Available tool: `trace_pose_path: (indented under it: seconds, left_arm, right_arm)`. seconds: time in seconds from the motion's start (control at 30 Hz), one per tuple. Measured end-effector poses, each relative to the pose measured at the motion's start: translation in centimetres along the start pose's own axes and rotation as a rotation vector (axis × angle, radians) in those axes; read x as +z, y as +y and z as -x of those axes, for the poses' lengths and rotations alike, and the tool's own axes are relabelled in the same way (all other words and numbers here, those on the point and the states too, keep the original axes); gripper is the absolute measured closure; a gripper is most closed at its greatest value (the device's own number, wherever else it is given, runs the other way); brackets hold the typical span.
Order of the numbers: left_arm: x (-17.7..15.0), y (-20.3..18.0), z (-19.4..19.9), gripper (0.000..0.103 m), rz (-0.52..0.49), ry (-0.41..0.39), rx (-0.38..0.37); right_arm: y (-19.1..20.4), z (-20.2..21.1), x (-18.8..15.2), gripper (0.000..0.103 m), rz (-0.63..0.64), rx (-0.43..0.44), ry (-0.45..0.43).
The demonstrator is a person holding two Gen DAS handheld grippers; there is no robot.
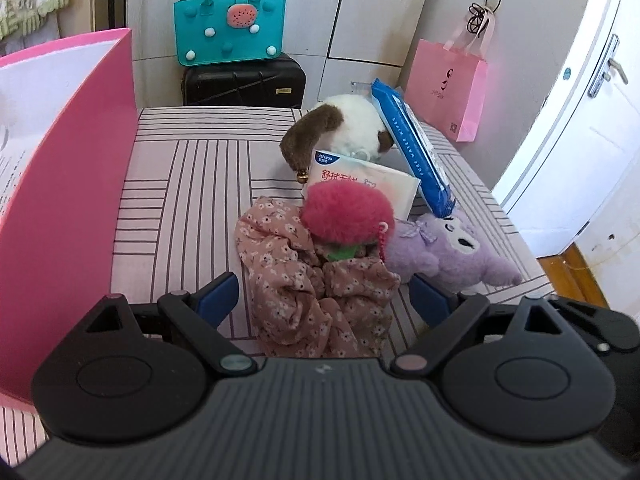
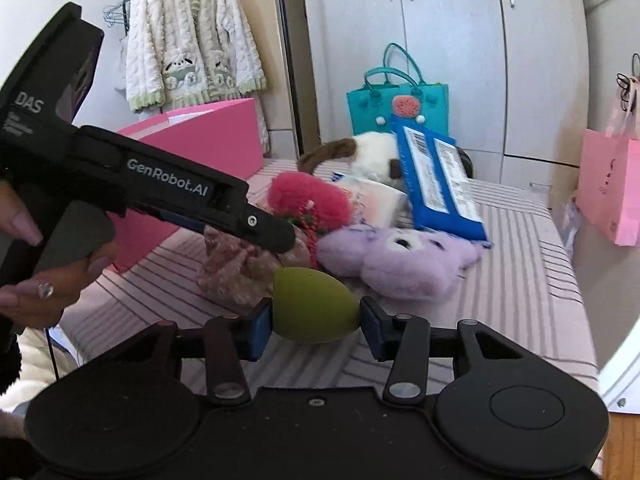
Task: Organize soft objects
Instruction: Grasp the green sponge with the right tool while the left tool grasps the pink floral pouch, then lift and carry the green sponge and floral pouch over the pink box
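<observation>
Meanwhile, right gripper [image 2: 316, 312] clamps a green sponge [image 2: 314, 306] above the bed's [image 1: 192, 184] near edge; left gripper [image 1: 324, 296], jaws apart, straddles floral cloth [image 1: 312, 280] (pile mid-bed).

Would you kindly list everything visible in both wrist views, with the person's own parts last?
Floral cloth: one, dusty pink, front of the pile, between the left claw's fingers.
Fuzzy pom: one, hot pink, on top of the cloth.
Purple plush: one, lilac, right of the cloth.
Dog plush: one, white and brown, back of the pile.
Tissue pack: one, white, leaning on the dog.
Wipes pack: one, blue, propped up tilted.
Egg sponge: one, olive green, in the right claw.
Pink box: one, left on the striped bed.
Teal bag: one, on a black suitcase.
Pink gift bag: one, by the wall.
Cardigan: one, cream, hanging.
Left claw: open.
Right claw: shut on the sponge.
</observation>
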State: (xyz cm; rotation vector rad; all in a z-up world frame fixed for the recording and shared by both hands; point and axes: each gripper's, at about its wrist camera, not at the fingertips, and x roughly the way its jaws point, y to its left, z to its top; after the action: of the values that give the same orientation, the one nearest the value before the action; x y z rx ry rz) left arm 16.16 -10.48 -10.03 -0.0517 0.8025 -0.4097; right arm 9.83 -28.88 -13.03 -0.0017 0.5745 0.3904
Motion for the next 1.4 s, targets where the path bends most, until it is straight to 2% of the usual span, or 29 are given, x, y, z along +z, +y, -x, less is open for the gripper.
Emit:
trace_pose_path:
  seconds: [0.17, 0.3, 0.37, 0.43, 0.5, 0.57, 0.83, 0.97, 1.07, 1.2, 1.4]
  left_arm:
    - [-0.4, -0.6, -1.3, 0.019, -0.031, 0.023, 0.039]
    - [-0.5, -0.7, -1.6, 0.051, -0.059, 0.026, 0.085]
    - [-0.4, -0.5, -1.3, 0.061, -0.063, 0.030, 0.090]
    - [-0.5, 0.2, -0.9, 0.084, -0.036, 0.035, 0.082]
    - [-0.6, 0.9, 0.1, 0.087, 0.012, 0.014, 0.088]
    - [-0.8, 1.1, 1.1, 0.088, 0.018, 0.001, 0.105]
    - [0.3, 1.1, 4.1, 0.088, -0.009, -0.051, 0.109]
    - [0.7, 1.0, 4.5, 0.088, -0.018, -0.008, 0.085]
    - [0.8, 0.9, 4.8, 0.088, -0.008, 0.053, 0.032]
    - [0.3, 0.3, 6.3, 0.088, -0.029, 0.037, 0.022]
    - [0.6, 0.4, 8.1, 0.088, -0.049, 0.077, -0.025]
  right_arm:
    - [-1.1, 0.8, -0.6, 0.051, -0.027, -0.028, 0.016]
    - [-1.2, 0.9, -0.6, 0.051, -0.029, -0.031, 0.015]
    - [-1.1, 0.8, -0.5, 0.051, -0.027, -0.025, 0.013]
    - [-1.0, 0.7, -0.4, 0.051, -0.029, -0.018, 0.013]
    - [-0.9, 0.7, -0.4, 0.051, -0.028, -0.015, 0.011]
    - [-0.8, 0.8, -0.3, 0.051, -0.024, -0.013, 0.007]
    - [-0.6, 0.9, -0.4, 0.051, -0.047, 0.005, 0.008]
    - [-0.4, 1.2, -0.3, 0.051, -0.047, 0.001, 0.009]
    - [-0.4, 1.5, -0.1, 0.051, -0.049, 0.000, 0.018]
    - [-0.4, 1.9, 0.5, 0.051, -0.058, -0.003, 0.041]
    - [-0.7, 2.8, 1.5, 0.051, -0.082, 0.041, 0.115]
